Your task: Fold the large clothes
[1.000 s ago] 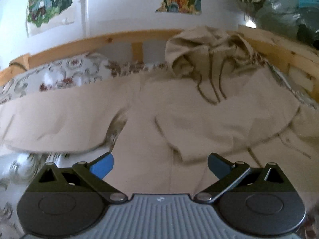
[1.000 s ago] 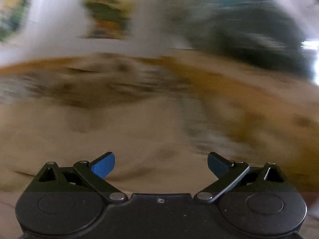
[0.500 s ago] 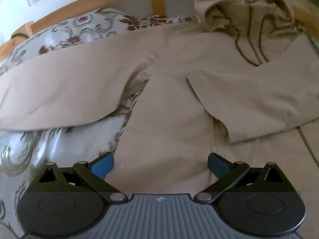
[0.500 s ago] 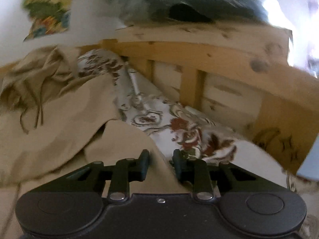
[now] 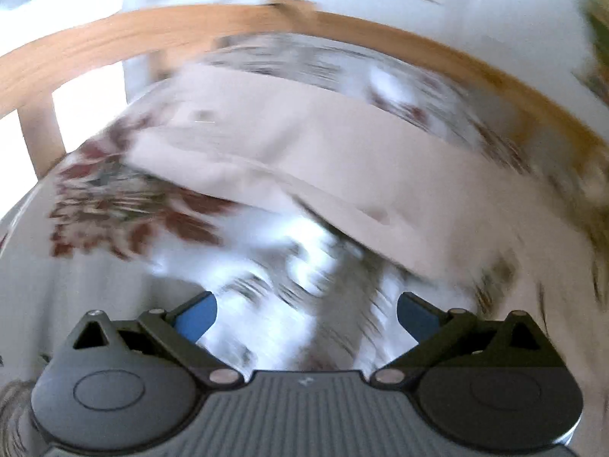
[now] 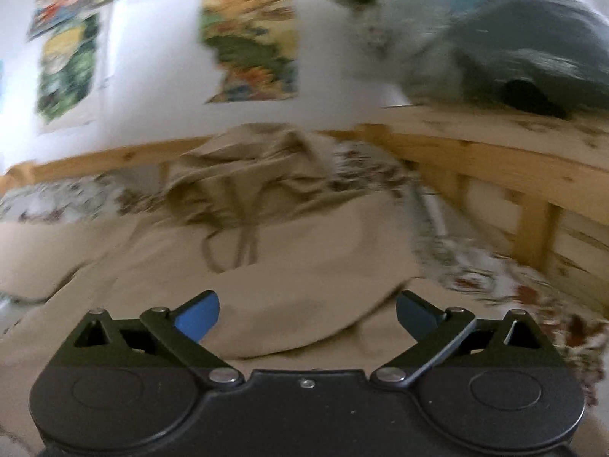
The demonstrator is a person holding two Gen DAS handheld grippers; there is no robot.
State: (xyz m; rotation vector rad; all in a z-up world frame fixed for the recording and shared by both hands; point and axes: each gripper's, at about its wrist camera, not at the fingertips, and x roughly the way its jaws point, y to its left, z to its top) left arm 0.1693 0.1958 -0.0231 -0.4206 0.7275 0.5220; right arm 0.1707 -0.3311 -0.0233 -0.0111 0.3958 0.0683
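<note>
- Lying spread across the floral bedsheet (image 6: 491,266), the beige hoodie (image 6: 304,236) has its hood (image 6: 251,160) bunched up against the wooden bed rail (image 6: 475,156), with the drawstrings (image 6: 243,240) trailing down over the chest.
- One sleeve is folded across the body of the hoodie, its rounded edge just ahead of the right gripper (image 6: 306,314).
- The right gripper's blue-tipped fingers (image 6: 200,316) stand wide apart, holding nothing, above the folded fabric.
- The left gripper (image 5: 306,314) also has its fingers (image 5: 196,318) apart and empty, over bare bedsheet (image 5: 125,205).
- In the left view, heavily blurred, the other sleeve (image 5: 304,160) lies stretched out flat across the sheet, ahead of the fingers and apart from them, with the bed rail (image 5: 152,34) beyond it.
- Colourful posters (image 6: 251,38) hang on the white wall behind the bed, and a grey-blue bundle (image 6: 495,34) sits on the wooden ledge to the right.
</note>
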